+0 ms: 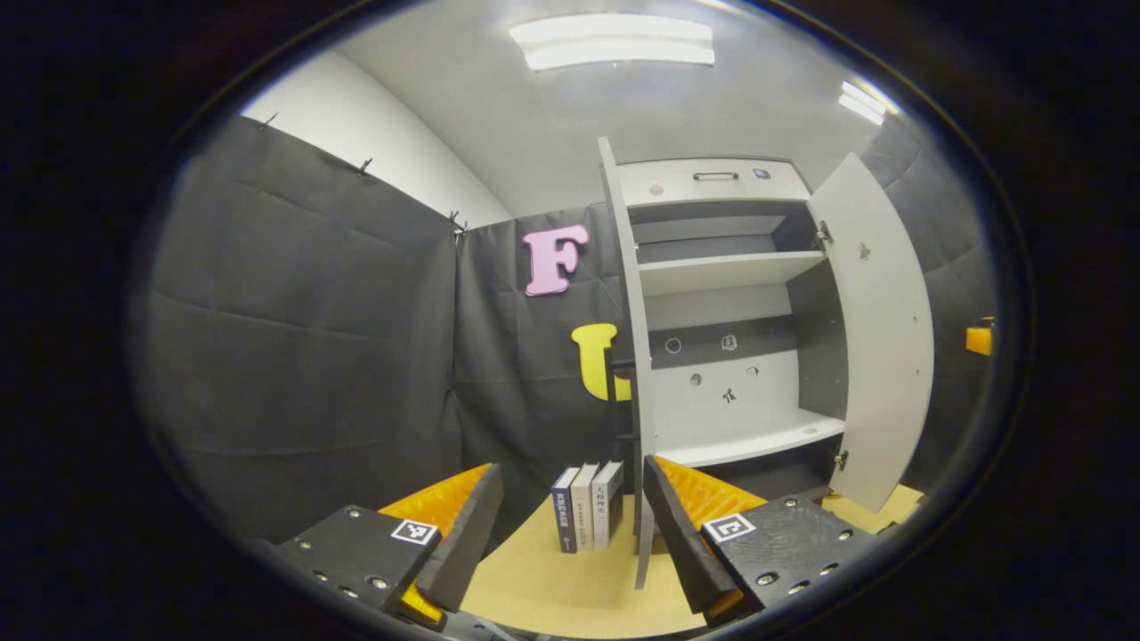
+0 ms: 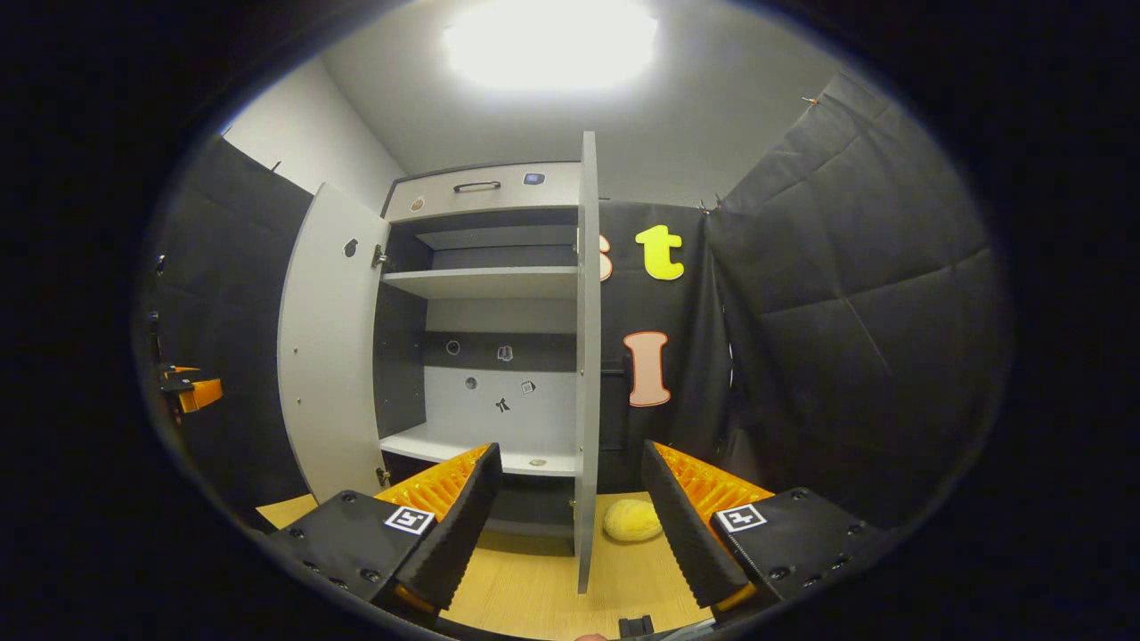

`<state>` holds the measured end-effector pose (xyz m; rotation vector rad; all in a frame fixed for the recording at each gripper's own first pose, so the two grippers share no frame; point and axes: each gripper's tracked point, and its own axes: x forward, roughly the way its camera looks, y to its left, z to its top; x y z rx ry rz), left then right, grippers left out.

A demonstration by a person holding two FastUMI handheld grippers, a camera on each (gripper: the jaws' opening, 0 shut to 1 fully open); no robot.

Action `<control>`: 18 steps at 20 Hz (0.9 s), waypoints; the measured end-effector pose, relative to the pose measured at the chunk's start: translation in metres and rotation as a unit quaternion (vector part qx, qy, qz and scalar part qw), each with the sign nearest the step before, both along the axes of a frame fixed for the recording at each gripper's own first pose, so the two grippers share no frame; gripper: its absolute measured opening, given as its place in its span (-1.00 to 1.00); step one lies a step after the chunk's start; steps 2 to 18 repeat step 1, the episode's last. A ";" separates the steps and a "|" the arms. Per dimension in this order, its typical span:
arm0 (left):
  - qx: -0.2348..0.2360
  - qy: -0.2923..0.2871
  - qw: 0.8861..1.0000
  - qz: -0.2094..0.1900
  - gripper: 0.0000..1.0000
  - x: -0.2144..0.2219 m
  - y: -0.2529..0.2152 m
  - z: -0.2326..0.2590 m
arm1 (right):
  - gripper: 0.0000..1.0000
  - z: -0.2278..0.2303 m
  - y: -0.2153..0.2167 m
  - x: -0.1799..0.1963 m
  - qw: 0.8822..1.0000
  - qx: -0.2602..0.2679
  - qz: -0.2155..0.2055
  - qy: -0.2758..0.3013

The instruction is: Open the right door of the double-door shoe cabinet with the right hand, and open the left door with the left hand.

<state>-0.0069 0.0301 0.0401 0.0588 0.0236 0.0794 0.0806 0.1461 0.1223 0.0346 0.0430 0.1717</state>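
Jaws on the left gripper [image 1: 570, 534] stand spread wide with nothing between the pads — and right there in the gap, a touch toward the right finger, runs the free edge of the left door [image 1: 634, 356], seen edge-on, its long axis straight up and down from the tabletop [image 1: 552, 588] to above the top shelf [image 1: 726, 267]. Just left of that edge, between the fingers and farther off, three books [image 1: 588, 506] stand upright on the table. Beyond the edge the shoe cabinet [image 1: 712, 182] lies open, the other door swung out on the far side.

Over to the right gripper [image 2: 570, 525] — same story: fingers parted, holding nothing, and the right door [image 2: 587, 356] stands edge-on in the middle of the gap, vertical, its lower end reaching down between the fingertips. A yellow sponge-like lump [image 2: 632, 520] sits on the table just right of the door's foot, inside the right finger.

Both doors look fully swung out, so I'd judge the opening itself done; each gripper lines up with its own door and neither touches it as far as I can see. What any coming move turns on is that vertical edge dead ahead: pull straight back along the fingers and the jaws clear it; drift sideways and a finger nudges the door.
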 end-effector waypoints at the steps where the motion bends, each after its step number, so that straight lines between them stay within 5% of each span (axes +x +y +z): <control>1: -0.002 0.000 1.000 0.000 0.82 -0.002 0.002 0.000 | 0.97 0.001 0.000 0.000 1.000 -0.001 0.000 -0.001; 18: -0.002 0.000 1.000 0.000 0.82 -0.002 0.002 0.000 | 0.97 0.001 0.000 0.000 1.000 -0.001 0.000 -0.001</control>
